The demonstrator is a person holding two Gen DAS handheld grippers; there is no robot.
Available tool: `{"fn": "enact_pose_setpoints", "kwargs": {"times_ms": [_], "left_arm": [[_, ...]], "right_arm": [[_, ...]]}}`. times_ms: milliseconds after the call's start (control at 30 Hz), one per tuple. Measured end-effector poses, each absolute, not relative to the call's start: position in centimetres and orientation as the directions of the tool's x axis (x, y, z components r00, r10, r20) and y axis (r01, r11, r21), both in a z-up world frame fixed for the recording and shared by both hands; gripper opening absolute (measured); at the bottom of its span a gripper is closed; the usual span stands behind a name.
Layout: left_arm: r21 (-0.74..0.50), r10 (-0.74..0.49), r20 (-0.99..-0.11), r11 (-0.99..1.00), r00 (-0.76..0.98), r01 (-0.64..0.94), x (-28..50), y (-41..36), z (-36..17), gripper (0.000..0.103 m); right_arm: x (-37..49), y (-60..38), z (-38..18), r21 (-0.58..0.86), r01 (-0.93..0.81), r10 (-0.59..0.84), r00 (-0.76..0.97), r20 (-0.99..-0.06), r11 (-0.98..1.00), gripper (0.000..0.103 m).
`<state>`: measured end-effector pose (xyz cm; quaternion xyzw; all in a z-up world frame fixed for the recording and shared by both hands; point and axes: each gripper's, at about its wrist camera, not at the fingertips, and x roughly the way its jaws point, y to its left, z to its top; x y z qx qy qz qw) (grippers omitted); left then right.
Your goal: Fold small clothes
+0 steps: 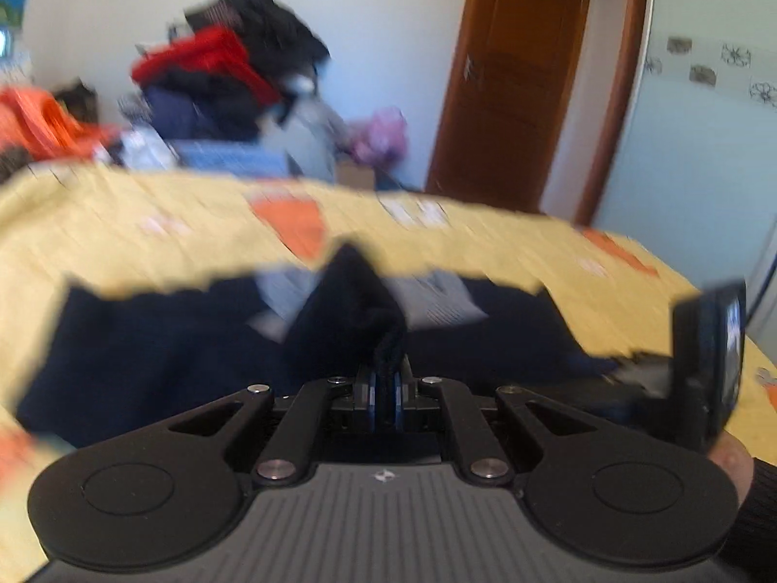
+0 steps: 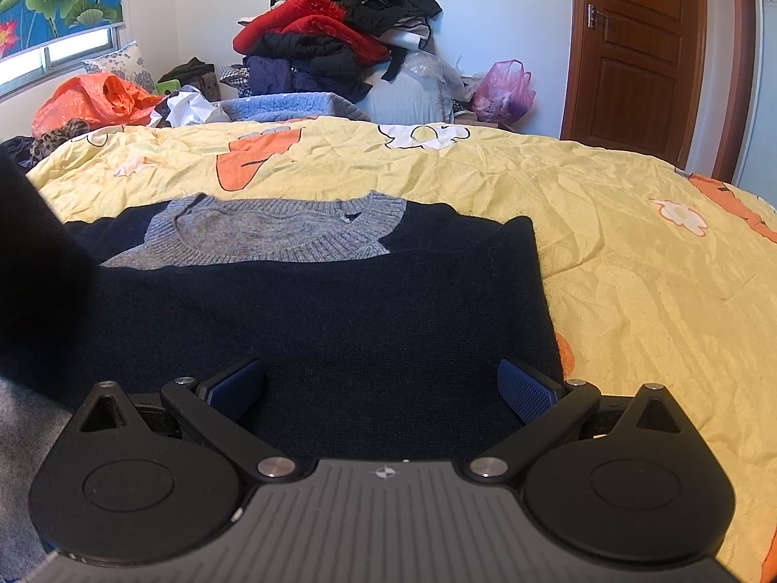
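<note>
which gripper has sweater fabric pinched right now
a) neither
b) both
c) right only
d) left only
d) The left gripper is shut with a bunch of the dark navy sweater caught between its blue pads, while the right gripper stands wide open above the sweater with nothing pressed between its pads.

You have a bed under a wrinkled yellow bedspread (image 2: 607,252) printed with orange carrots and white flowers, and a navy sweater (image 2: 340,320) with a grey knit collar lies flat on it.
</note>
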<state>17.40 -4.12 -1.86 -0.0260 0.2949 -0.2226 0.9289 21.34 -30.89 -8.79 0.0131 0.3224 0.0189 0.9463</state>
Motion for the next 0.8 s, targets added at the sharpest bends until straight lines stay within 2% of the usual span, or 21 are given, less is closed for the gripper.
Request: {"fn": "enact_pose_setpoints", "kwargs": {"times_ms": [67,167,233,267,300,367,400,500,600,633,733,800], "left_arm": [[-0.203,-0.46,-0.593,0.879,0.661,0.431,17.6,-5.9,-3.2,0.009],[-0.243,-0.499,-0.654,0.85,0.569,0.467,17.0,-6.5,-3.8,0.025],[-0.232,-0.511,-0.61,0.846,0.605,0.48,14.9,-5.4,-3.1,0.046],[-0.21,-0.502,-0.565,0.855,0.654,0.474,13.7,-4.4,-2.6,0.076],[-0.181,-0.477,-0.515,0.873,0.712,0.453,12.6,-3.3,-2.4,0.1],[-0.138,-0.397,-0.434,0.916,0.809,0.376,10.7,-1.8,-2.3,0.103],[-0.138,-0.373,-0.438,0.927,0.818,0.349,10.4,-0.9,-2.7,0.103],[-0.134,-0.285,-0.489,0.958,0.824,0.252,10.0,1.1,-4.6,0.103],[-0.053,-0.2,-0.543,0.977,0.815,0.205,9.8,1.4,-6.7,0.103],[-0.065,-0.188,-0.58,0.981,0.793,0.185,10.2,1.4,-7.0,0.103],[-0.104,-0.177,-0.578,0.984,0.797,0.143,10.2,2.7,-6.9,0.103],[-0.142,-0.188,-0.593,0.982,0.783,0.128,10.4,3.7,-7.1,0.103]], "right_arm": [[21.3,-30.9,-8.8,0.044,-0.027,0.048,0.793,-0.608,0.999,0.103],[21.2,-31.1,-8.7,0.055,-0.027,0.055,0.795,-0.604,0.998,0.103],[21.2,-31.2,-8.7,0.061,-0.028,0.059,0.796,-0.603,0.998,0.103],[21.2,-31.2,-8.7,0.063,-0.028,0.06,0.796,-0.602,0.998,0.103],[21.2,-31.2,-8.7,0.063,-0.028,0.061,0.796,-0.602,0.998,0.103],[21.1,-31.2,-8.7,0.067,-0.028,0.062,0.797,-0.601,0.997,0.103],[21.1,-31.2,-8.7,0.069,-0.028,0.064,0.797,-0.6,0.997,0.103],[21.1,-31.2,-8.7,0.069,-0.028,0.064,0.798,-0.6,0.997,0.103],[21.1,-31.2,-8.6,0.07,-0.03,0.066,0.798,-0.599,0.997,0.103],[21.1,-31.3,-8.6,0.073,-0.034,0.071,0.798,-0.599,0.997,0.103],[20.7,-32.0,-8.1,0.107,-0.078,0.127,0.788,-0.602,0.991,0.102],[20.1,-33.3,-6.8,0.198,-0.028,0.143,0.79,-0.596,0.98,0.101]]}}
